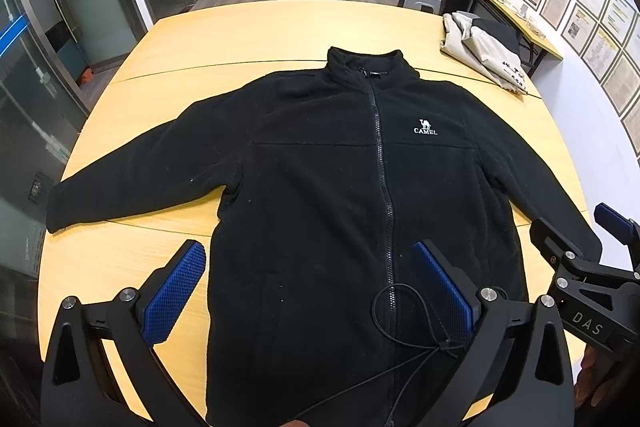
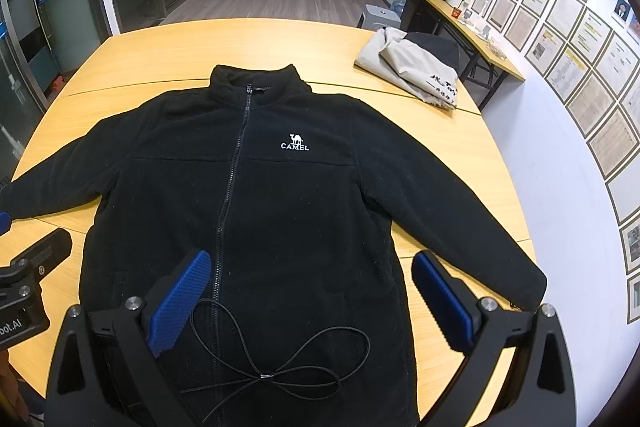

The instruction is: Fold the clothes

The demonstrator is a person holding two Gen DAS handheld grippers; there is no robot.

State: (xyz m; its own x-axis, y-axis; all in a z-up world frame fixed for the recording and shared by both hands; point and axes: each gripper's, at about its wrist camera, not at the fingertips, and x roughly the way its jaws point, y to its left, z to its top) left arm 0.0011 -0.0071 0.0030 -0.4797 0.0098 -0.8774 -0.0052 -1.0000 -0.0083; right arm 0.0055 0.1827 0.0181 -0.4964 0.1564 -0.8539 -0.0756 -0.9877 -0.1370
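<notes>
**Soft fleece, sleeves first**

My left gripper (image 1: pixel 308 287) gapes wide, holding nothing. The black fleece jacket (image 1: pixel 320 187) lies flat at frame centre on the table (image 1: pixel 248 27): light, limp, grippy. I'd pinch cuffs. My right gripper (image 2: pixel 310 301) is equally spread and empty.

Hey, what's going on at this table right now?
A person holds a gripper in each hand above a black fleece jacket, spread flat and zipped on the wooden table, sleeves out. The left gripper and right gripper are open, holding nothing. No fold is made yet. A grey garment lies bunched at the far corner.
</notes>
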